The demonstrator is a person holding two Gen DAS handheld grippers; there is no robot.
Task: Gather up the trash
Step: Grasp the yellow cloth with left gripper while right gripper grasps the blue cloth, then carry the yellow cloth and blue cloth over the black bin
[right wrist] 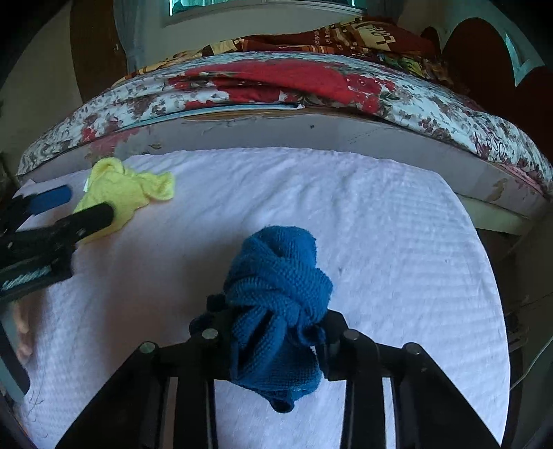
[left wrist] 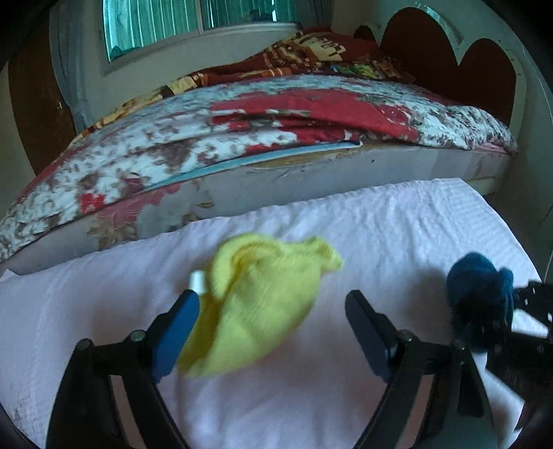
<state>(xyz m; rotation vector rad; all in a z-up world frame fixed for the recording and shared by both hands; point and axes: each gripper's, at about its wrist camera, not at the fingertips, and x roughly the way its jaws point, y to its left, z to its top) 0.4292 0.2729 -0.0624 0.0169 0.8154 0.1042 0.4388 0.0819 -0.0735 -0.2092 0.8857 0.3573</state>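
Note:
A crumpled yellow cloth (left wrist: 255,304) lies on the white towel-covered surface (left wrist: 380,235). My left gripper (left wrist: 273,311) is open, its blue-padded fingers (left wrist: 176,331) standing on either side of the yellow cloth's near end. The cloth looks blurred. A knotted blue cloth (right wrist: 276,297) is clamped in my right gripper (right wrist: 273,331), which is shut on it above the white surface (right wrist: 397,241). In the right wrist view the yellow cloth (right wrist: 121,193) and the left gripper (right wrist: 76,207) show at the far left. The blue cloth (left wrist: 480,297) shows at the left view's right edge.
A bed with a floral quilt (left wrist: 242,138) runs along the far edge of the white surface. A dark headboard (left wrist: 449,51) stands at the back right, a window (left wrist: 193,24) at the back left. The bed's side (right wrist: 311,134) borders the towel.

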